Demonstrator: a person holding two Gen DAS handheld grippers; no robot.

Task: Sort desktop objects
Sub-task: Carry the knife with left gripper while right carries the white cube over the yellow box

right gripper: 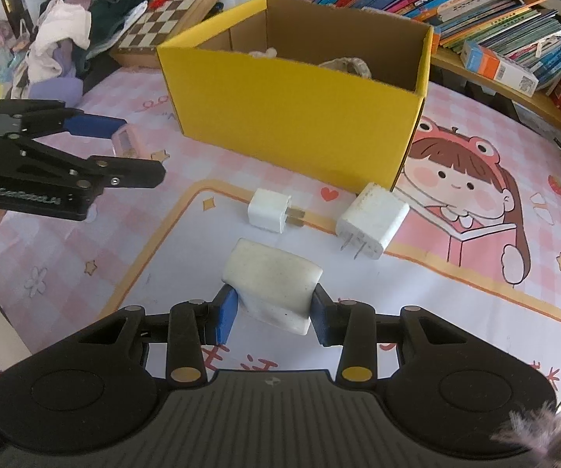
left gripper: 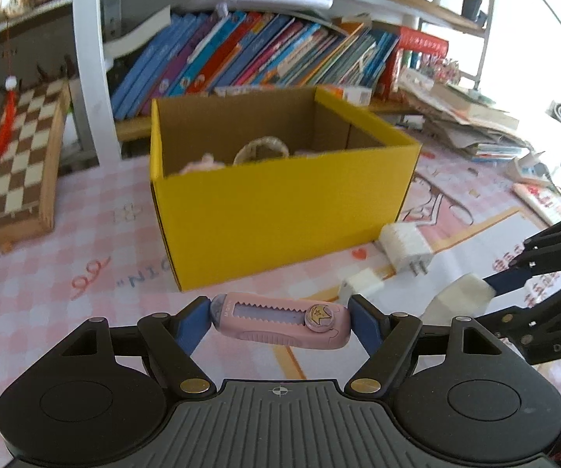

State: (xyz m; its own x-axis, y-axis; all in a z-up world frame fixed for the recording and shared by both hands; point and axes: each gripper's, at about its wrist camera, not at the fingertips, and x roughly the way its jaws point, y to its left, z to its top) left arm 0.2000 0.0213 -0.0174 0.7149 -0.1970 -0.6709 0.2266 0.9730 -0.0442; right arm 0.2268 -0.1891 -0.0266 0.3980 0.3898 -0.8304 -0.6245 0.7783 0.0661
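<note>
The pink box cutter (left gripper: 280, 319) sits sideways between the blue pads of my left gripper (left gripper: 280, 321), one pad on each end, held up above the pink checked mat (left gripper: 85, 234) in front of the yellow box (left gripper: 280, 202). From my right camera I only see a small pink bit of it (right gripper: 126, 142) — the black fingers cover the rest.

My right gripper (right gripper: 270, 312) is squeezed onto a white charger block (right gripper: 274, 284). Its lower end is tucked between the pads, so I cannot see if it has prongs. In the left view that gripper (left gripper: 487, 292) is cut off by the picture's edge.

Two more white plugs lie on the mat just beside the box: a small one (right gripper: 268, 210) and a bigger one (right gripper: 372, 220), both with metal prongs showing.

Inside the box I can make out something pale and round (left gripper: 261, 148) and something soft and pinkish (left gripper: 202, 163) — too blurry and too hidden by the wall to name.

Behind are books (left gripper: 241, 54) leaning on a shelf and a chessboard (left gripper: 19, 156).
</note>
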